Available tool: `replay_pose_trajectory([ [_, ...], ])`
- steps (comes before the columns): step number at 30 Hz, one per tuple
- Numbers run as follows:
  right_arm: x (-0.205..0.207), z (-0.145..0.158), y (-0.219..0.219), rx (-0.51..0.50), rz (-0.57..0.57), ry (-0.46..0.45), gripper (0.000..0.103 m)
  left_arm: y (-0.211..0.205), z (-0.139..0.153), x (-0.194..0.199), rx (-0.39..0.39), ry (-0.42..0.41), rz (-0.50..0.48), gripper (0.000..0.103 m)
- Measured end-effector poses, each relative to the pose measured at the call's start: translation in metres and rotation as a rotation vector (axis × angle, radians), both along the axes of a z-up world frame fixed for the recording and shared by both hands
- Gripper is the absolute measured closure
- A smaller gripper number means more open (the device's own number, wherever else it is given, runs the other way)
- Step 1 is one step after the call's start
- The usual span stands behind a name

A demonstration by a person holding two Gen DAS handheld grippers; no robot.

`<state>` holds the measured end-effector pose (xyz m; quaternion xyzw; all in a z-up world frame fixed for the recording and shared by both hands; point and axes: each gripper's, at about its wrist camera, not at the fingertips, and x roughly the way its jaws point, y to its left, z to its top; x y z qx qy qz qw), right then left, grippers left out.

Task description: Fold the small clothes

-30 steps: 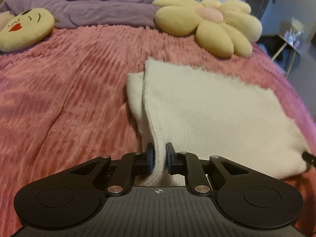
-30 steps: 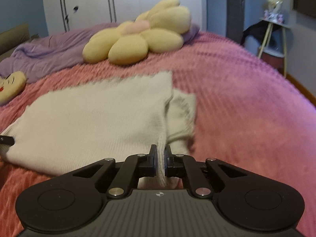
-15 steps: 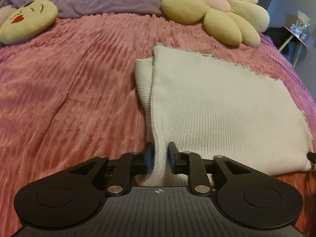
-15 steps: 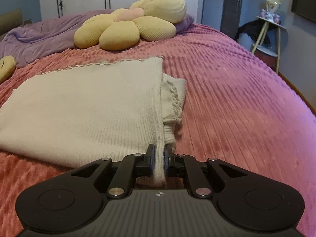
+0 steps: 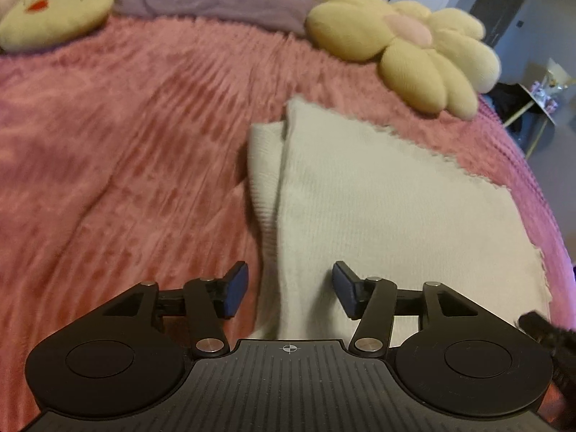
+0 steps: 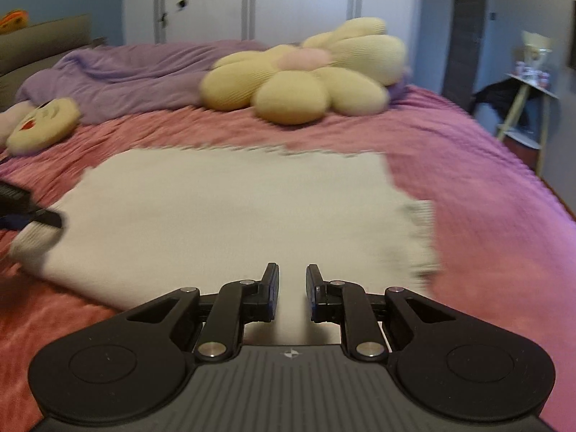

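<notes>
Both grippers are letting go: the left gripper and right gripper are opening, jaws now apart over the cream garment, lying folded mid-frame on the bed.

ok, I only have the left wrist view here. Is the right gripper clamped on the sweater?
Observer: No. The right gripper has its jaws opening; the sweater shows in the gap, but the pads are not pressing on it.
Operator: And is the sweater's right side tidy?
Observer: Not quite. A ribbed cuff sticks out past the right edge of the folded body and lies on the pink bedspread.
</notes>
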<state>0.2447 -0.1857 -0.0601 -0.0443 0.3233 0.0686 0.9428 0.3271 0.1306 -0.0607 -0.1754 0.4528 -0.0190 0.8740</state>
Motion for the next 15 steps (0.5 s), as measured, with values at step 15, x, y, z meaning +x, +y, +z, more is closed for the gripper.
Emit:
replay_pose_trajectory([
  [15,0.003,-0.012,0.043,0.006,0.087,0.013,0.087,0.038,-0.019,0.009,-0.249,0.015,0.011,0.045],
])
